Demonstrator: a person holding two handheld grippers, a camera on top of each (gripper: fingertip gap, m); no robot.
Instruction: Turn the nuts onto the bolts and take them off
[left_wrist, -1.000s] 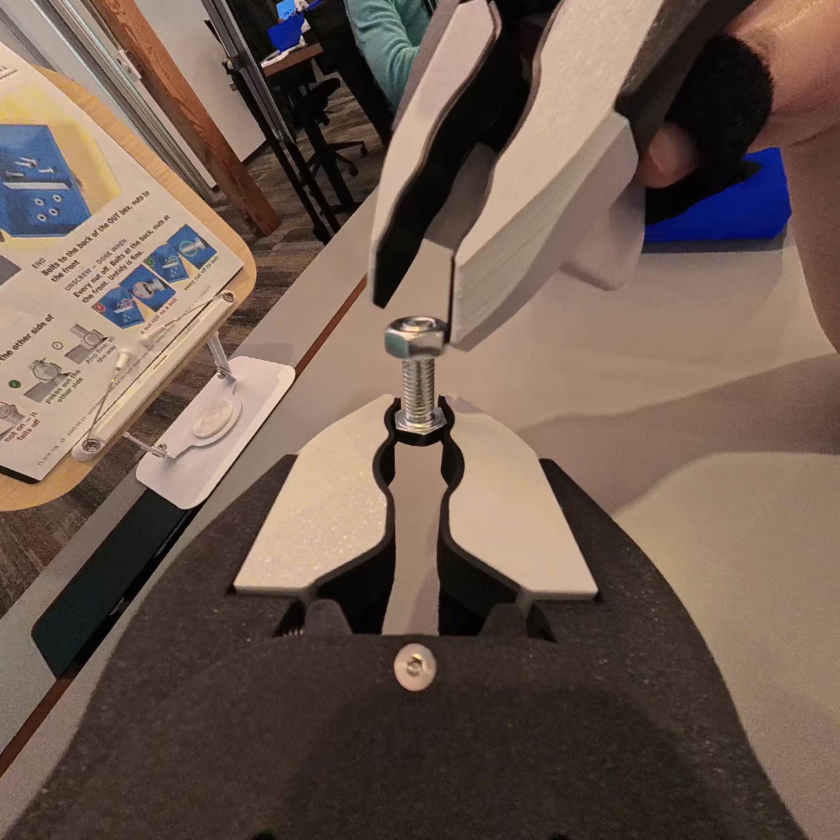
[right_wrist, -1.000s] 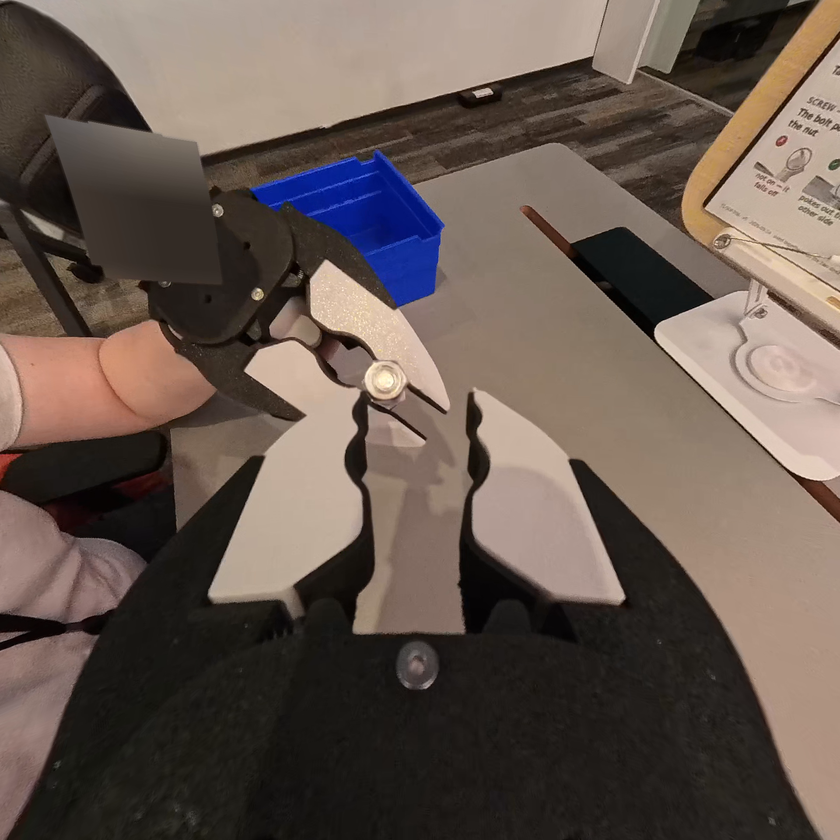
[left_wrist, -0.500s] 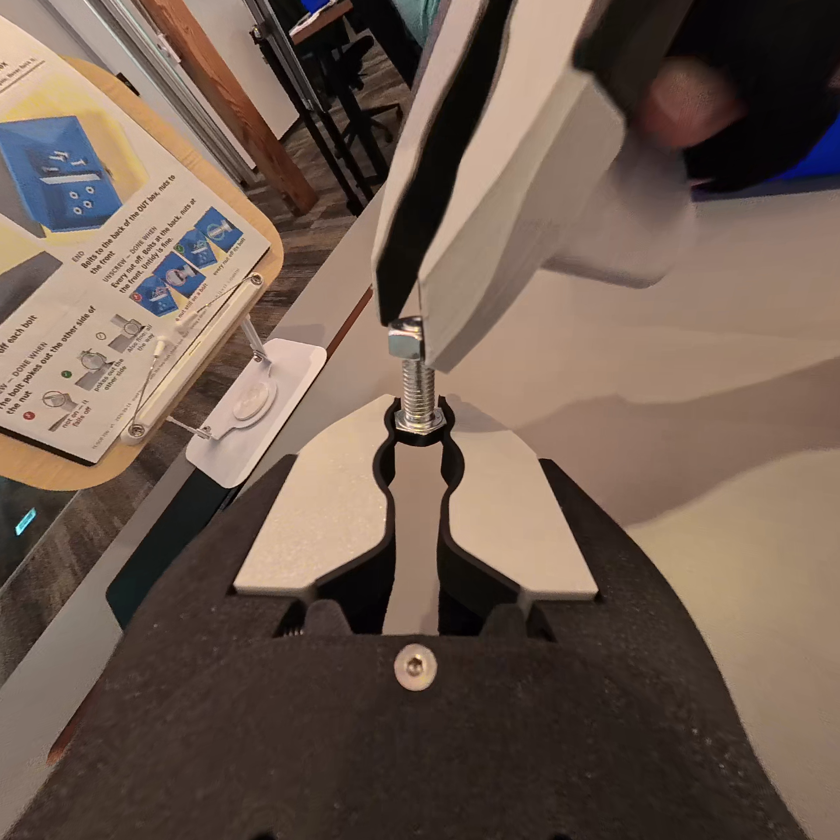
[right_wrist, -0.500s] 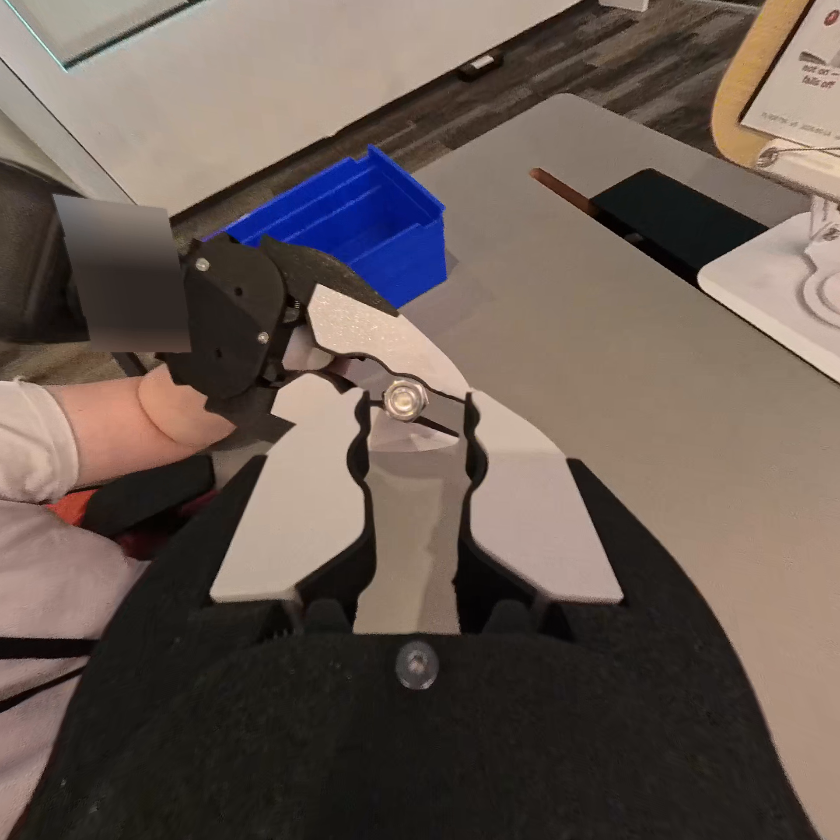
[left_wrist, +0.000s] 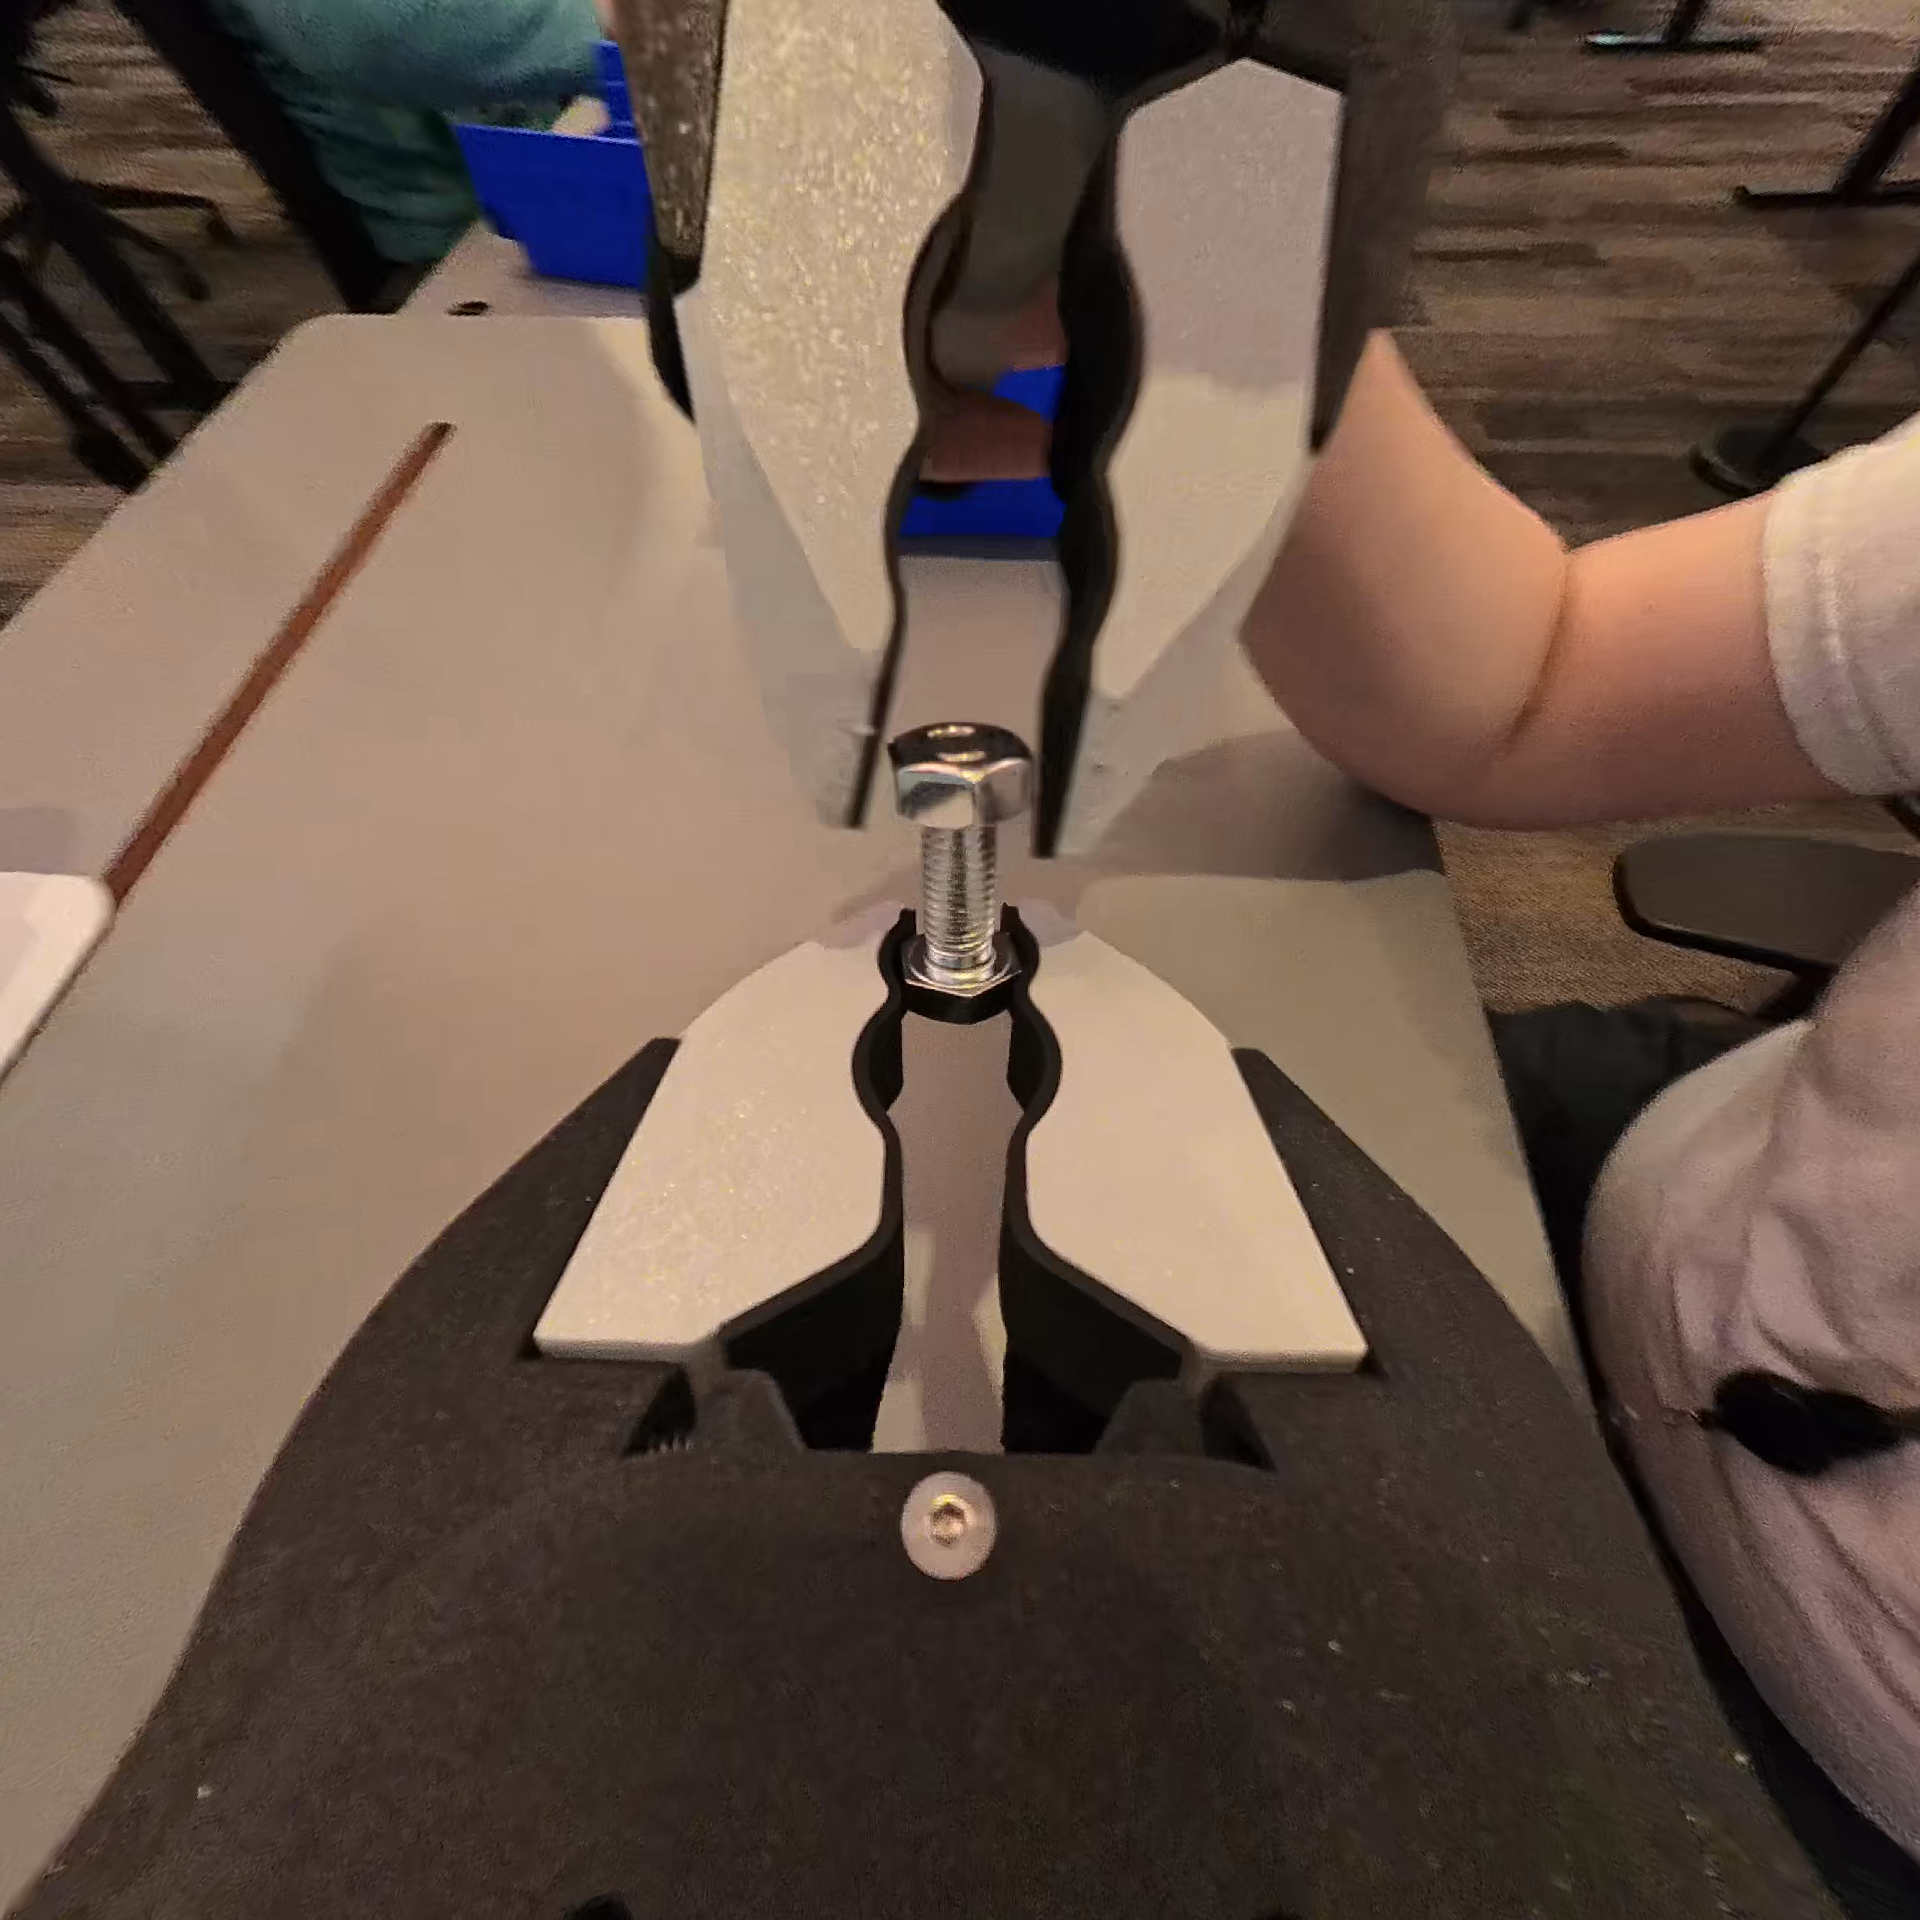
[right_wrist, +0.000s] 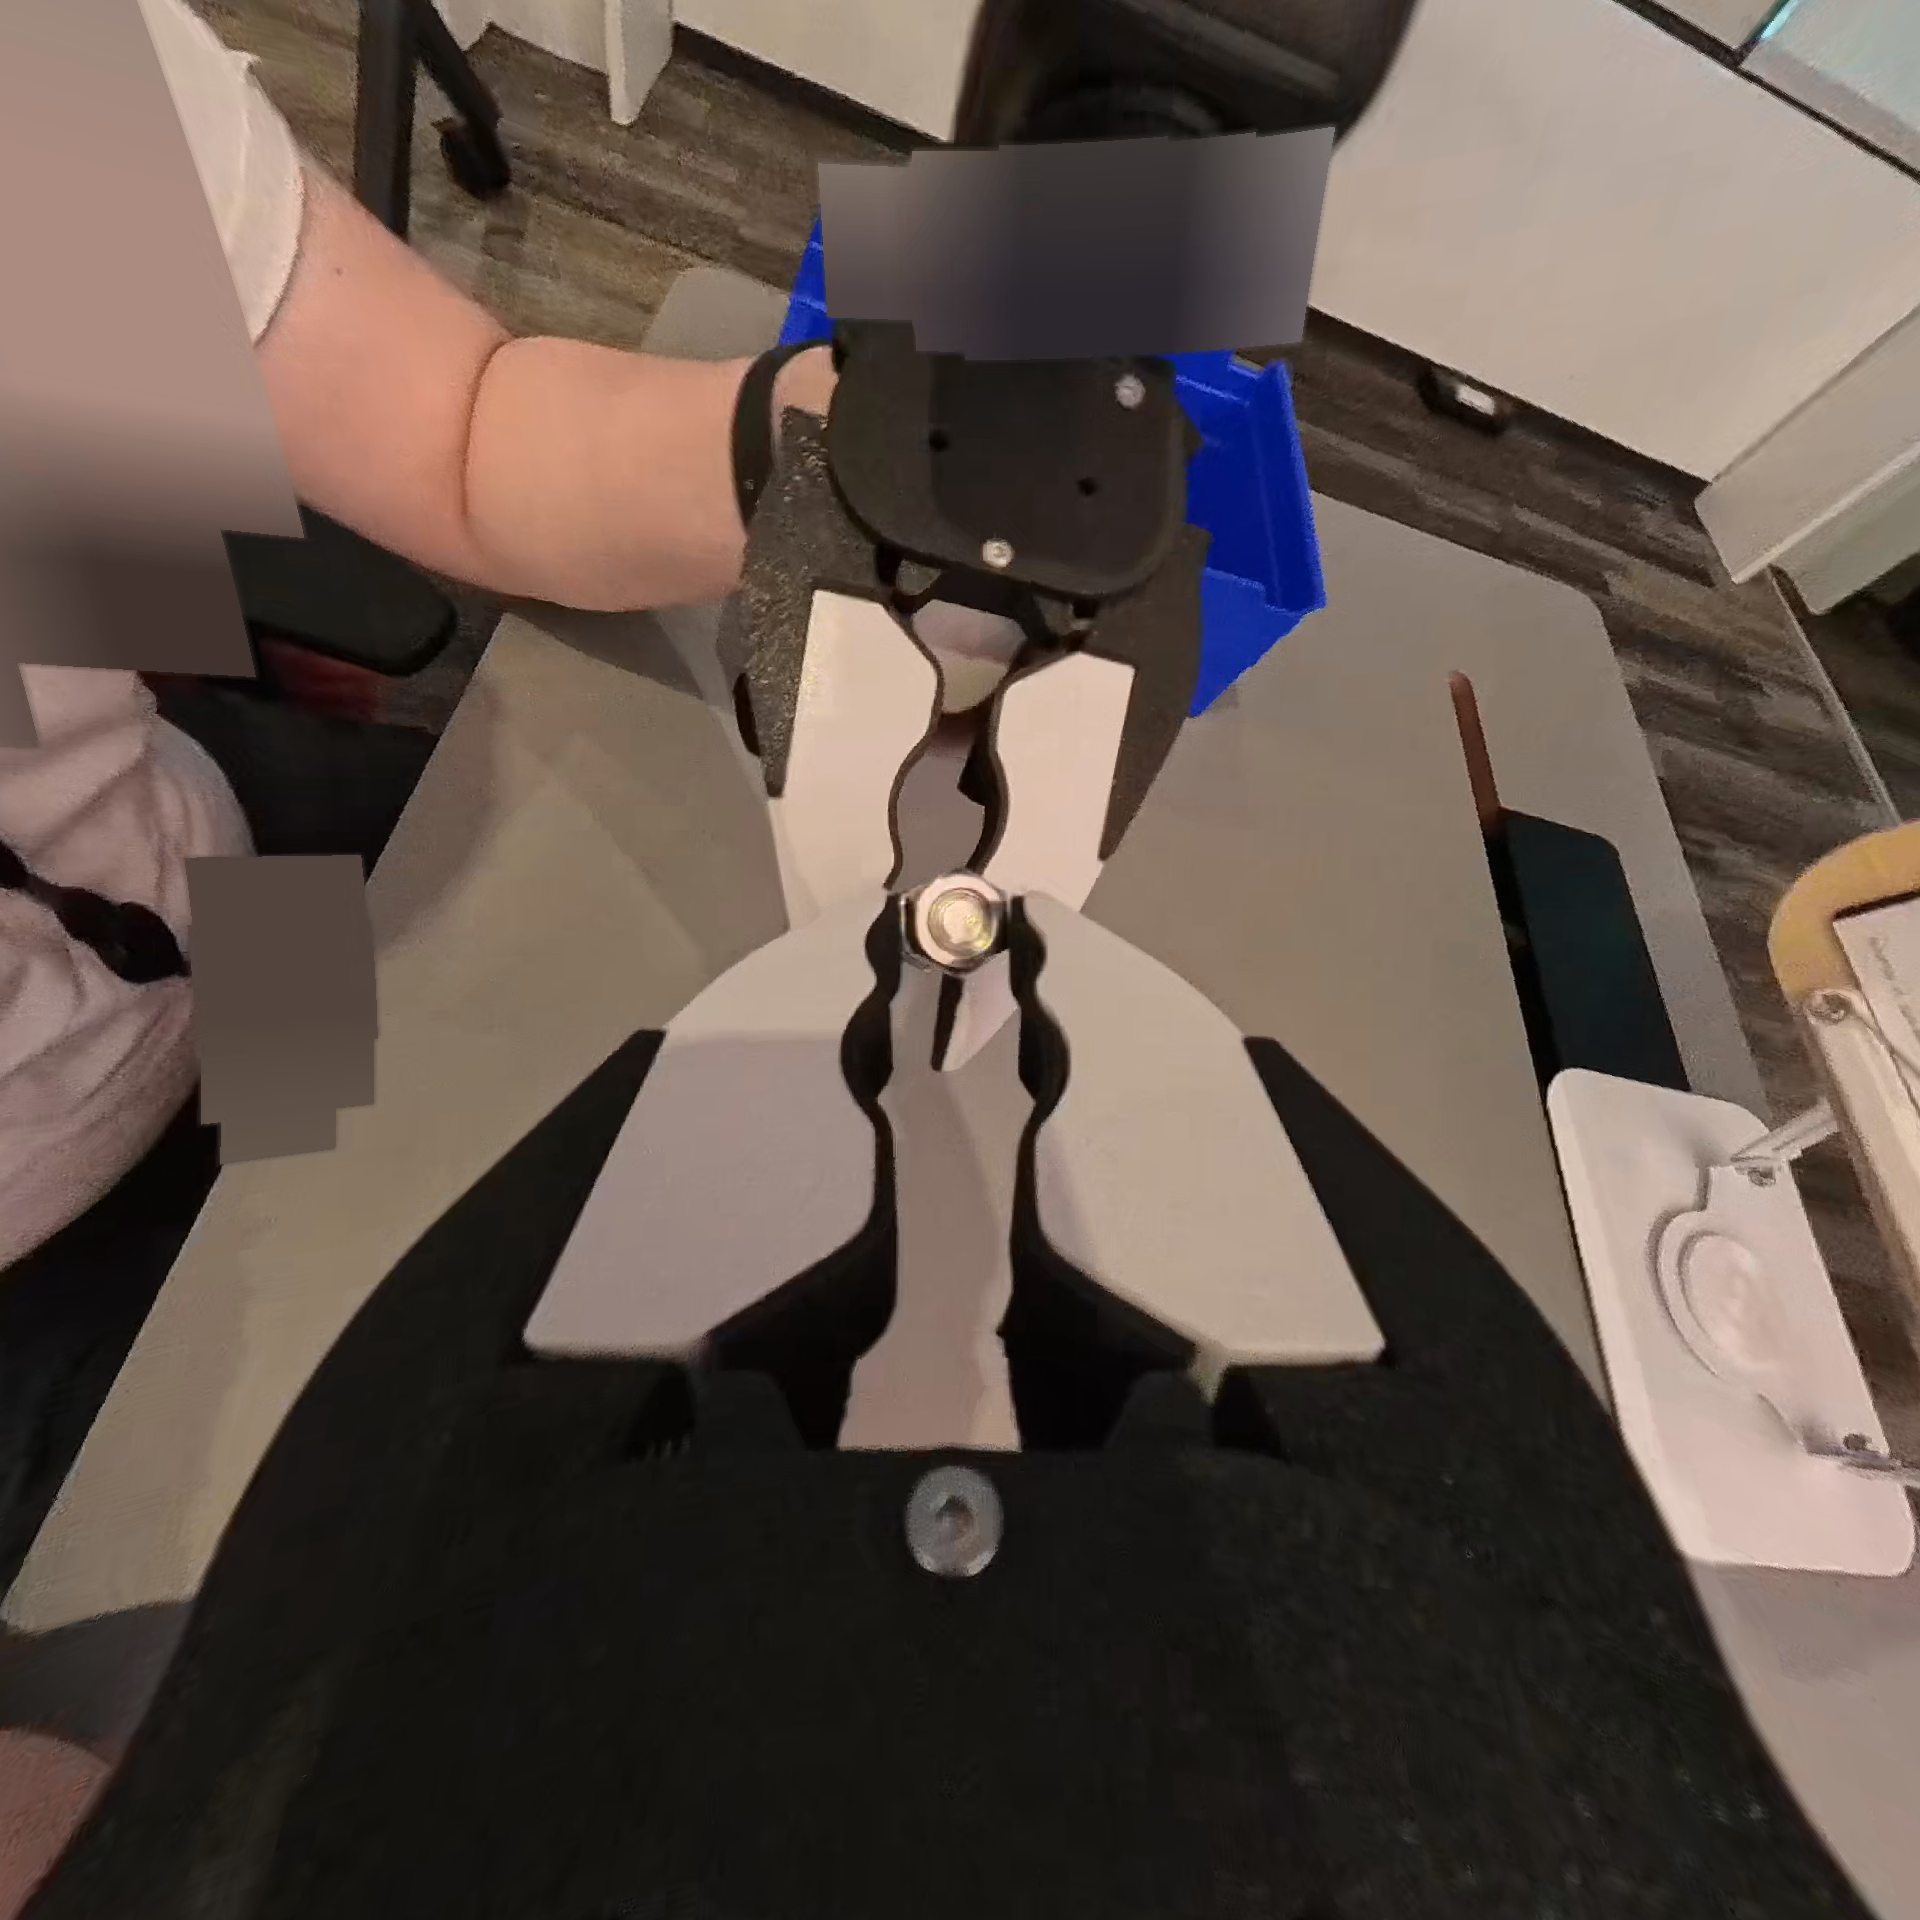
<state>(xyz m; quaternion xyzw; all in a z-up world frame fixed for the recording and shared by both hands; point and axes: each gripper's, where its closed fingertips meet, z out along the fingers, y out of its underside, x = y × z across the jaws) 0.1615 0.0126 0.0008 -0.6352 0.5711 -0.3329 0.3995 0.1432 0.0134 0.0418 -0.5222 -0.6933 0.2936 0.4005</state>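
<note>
Clamping the nut (left_wrist: 954, 975) in its tip notch, the left gripper (left_wrist: 954, 961) holds the bolt (left_wrist: 958, 862) upright above the grey table (left_wrist: 436, 831). Around the bolt's hex head, the right gripper (right_wrist: 951, 935) has its jaws nearly closed, though contact with the head is unclear. Behind sits a blue bin (right_wrist: 1257, 540); the paper on the stand (right_wrist: 1849, 997) is unreadable.
</note>
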